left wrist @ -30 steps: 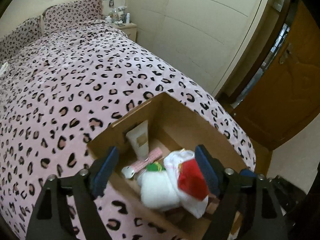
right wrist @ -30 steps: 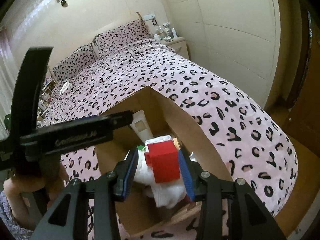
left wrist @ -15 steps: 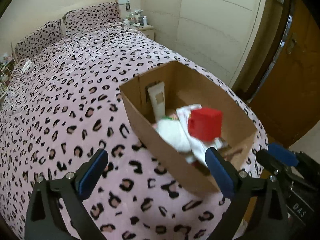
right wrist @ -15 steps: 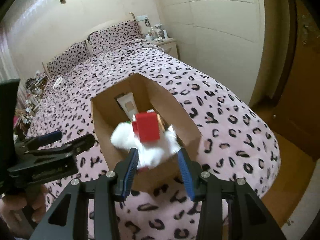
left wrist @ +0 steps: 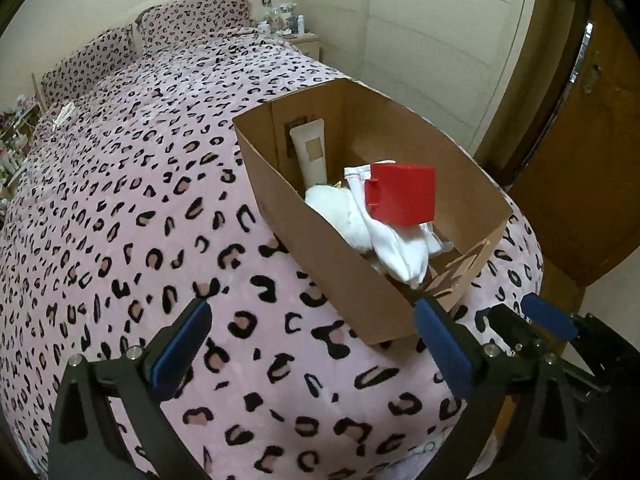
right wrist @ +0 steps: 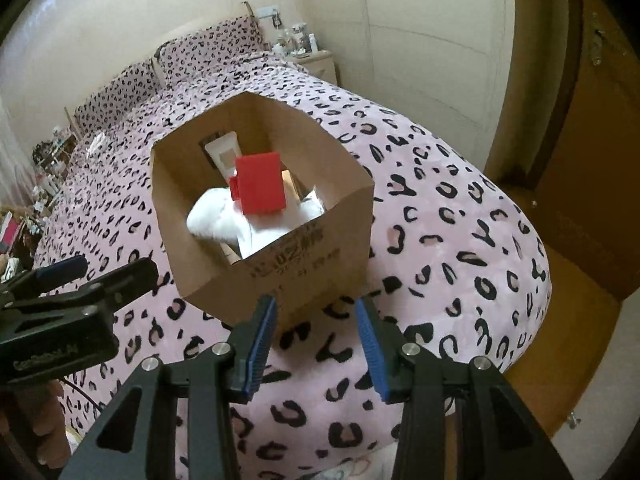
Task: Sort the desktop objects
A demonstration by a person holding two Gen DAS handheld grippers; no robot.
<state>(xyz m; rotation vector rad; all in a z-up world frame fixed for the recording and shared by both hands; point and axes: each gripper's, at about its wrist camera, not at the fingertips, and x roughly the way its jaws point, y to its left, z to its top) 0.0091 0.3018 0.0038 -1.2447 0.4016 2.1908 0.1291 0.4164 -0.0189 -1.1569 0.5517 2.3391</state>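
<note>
Beyond both empty tools [left wrist: 312, 344] [right wrist: 316, 344], red block [right wrist: 259, 189] atop box [right wrist: 304, 276].

Block [left wrist: 401, 193] atop cloths [left wrist: 394, 240] in box [left wrist: 320, 264] on bed [left wrist: 120, 200].

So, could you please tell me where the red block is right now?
In both wrist views the red block sits inside the cardboard box on the bed, resting on the white cloth, in front of the cream tube.

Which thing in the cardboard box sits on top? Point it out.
The red block. It rests on the white cloth, above the cream tube leaning against the far wall of the box.
</note>
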